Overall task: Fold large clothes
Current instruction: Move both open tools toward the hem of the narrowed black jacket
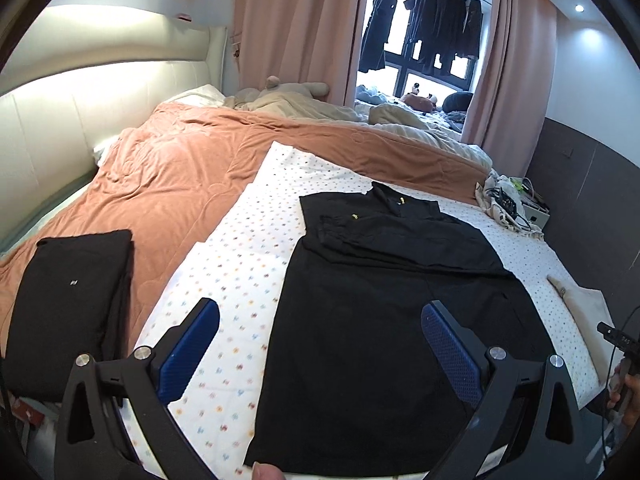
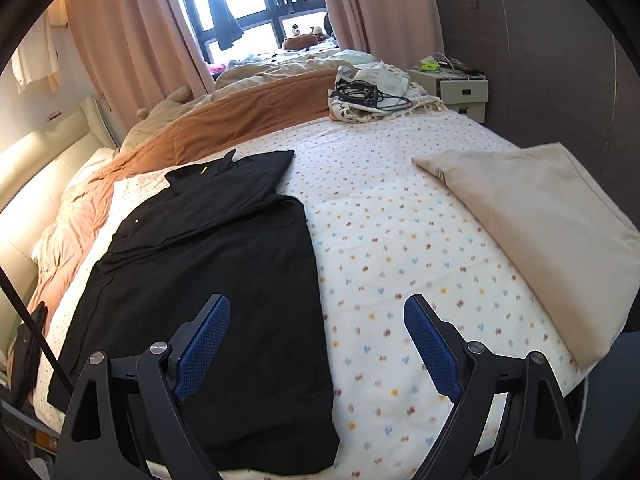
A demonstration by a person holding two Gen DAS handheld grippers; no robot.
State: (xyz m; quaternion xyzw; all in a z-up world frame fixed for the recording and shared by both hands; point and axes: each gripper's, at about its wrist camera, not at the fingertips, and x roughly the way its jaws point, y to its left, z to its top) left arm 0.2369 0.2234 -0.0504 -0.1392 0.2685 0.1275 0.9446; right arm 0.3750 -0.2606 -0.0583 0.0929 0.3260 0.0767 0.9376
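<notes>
On the bed: a white dotted sheet point(image 1: 240, 248) is spread over the near part, and a rust-coloured blanket point(image 1: 176, 168) is laid beyond it, towards the headboard.
Black garment point(image 1: 372, 300): it is laid flat on the dotted sheet, partly folded, with the sleeves turned in across the upper part and the collar pointed towards the blanket; small yellow marks are seen near the collar.
Garment seen from the right wrist point(image 2: 212, 264): it is placed on the left part of the sheet, with its right edge laid straight and bare sheet beside it.
Left gripper point(image 1: 320, 344): the blue pads are held wide apart above the garment's lower part and the sheet beside it; nothing is gripped between them and no cloth is touched.
Right gripper point(image 2: 316, 340): the jaws are spread wide over the garment's right edge and the sheet; nothing is held.
Folded black clothes point(image 1: 76, 300): a finished pile is set on the blanket, well apart from the garment, on the left.
Beige pillow point(image 2: 536, 240): it is laid on the sheet at the right, well apart from the garment.
Cables and cloth point(image 2: 372, 96): a tangle is left at the far corner of the bed, near a white bedside box point(image 2: 460, 92).
Window: dark clothes point(image 1: 424, 24) are hung on a rail between pink curtains point(image 1: 296, 20).
</notes>
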